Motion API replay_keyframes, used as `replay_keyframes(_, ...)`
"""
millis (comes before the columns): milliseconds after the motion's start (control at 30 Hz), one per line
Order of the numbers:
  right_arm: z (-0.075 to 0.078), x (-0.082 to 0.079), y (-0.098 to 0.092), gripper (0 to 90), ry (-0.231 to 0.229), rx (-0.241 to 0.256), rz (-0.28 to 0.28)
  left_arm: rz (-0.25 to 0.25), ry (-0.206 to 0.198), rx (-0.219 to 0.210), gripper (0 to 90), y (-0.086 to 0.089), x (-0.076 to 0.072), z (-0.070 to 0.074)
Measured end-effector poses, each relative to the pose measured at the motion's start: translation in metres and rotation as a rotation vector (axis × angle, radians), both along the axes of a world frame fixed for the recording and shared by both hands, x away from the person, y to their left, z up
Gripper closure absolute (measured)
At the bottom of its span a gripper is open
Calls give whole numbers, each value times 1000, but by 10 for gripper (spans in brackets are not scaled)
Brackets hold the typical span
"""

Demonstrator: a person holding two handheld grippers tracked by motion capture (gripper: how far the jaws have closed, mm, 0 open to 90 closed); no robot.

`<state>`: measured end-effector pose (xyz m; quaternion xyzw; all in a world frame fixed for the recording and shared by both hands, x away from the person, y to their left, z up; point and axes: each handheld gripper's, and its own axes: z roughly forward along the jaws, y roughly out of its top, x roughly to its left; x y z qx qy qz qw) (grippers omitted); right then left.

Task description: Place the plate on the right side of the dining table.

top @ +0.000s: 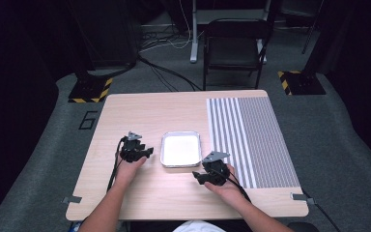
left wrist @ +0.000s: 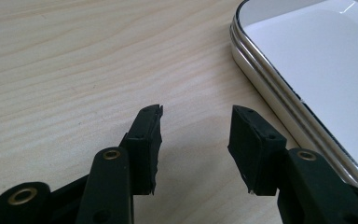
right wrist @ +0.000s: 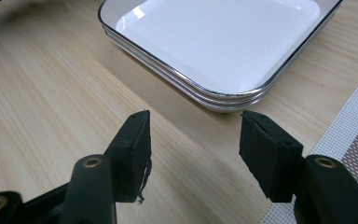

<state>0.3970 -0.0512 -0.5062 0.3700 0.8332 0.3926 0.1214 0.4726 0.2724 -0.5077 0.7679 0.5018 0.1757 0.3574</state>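
A pale wooden table [top: 140, 193] is being looked down on in the high view, with a striped grey placemat [top: 256, 140] lying over its right part. A shallow, white-bottomed metal tray [top: 181, 165] is lying empty near the table's middle, just left of the placemat and apart from it, its longer sides running away from the person.

The tray is being flanked by both tools. The left gripper [top: 147, 152] is being held just beside the tray's left rim, its jaws pointed rightward at that rim. The right gripper [top: 199, 177] is being held off the tray's near right corner, its jaws turned leftward and forward.

In the left gripper view, the left gripper [left wrist: 196, 135] is being kept released, with bare wood showing between the pads, and the tray rim [left wrist: 261, 70] is lying ahead and to the right of the gap. In the right gripper view, the right gripper [right wrist: 195, 140] is likewise being kept spread and empty, and the tray's rounded corner [right wrist: 223, 100] is sitting straight ahead of the gap, not yet touched.

Neither hand is judged clearly nearer; any coming grasp is likely being set by that corner lying dead ahead of the right jaws.
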Motion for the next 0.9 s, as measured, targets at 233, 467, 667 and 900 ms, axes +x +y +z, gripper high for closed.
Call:
replay_keyframes(233,4,-3,1,391,-13,-2,25,26,-8,-9,480,2,-1,3)
replay_keyframes(467,8,1,-2,440,-28,-27,-7,22,-4,-11,497,3,-3,5)
replay_keyframes(667,9,12,-6,494,18,-22,4,33,-15,-9,539,4,-9,5)
replay_keyframes(900,16,29,-7,507,35,30,-10,8,-13,-17,529,2,-12,8)
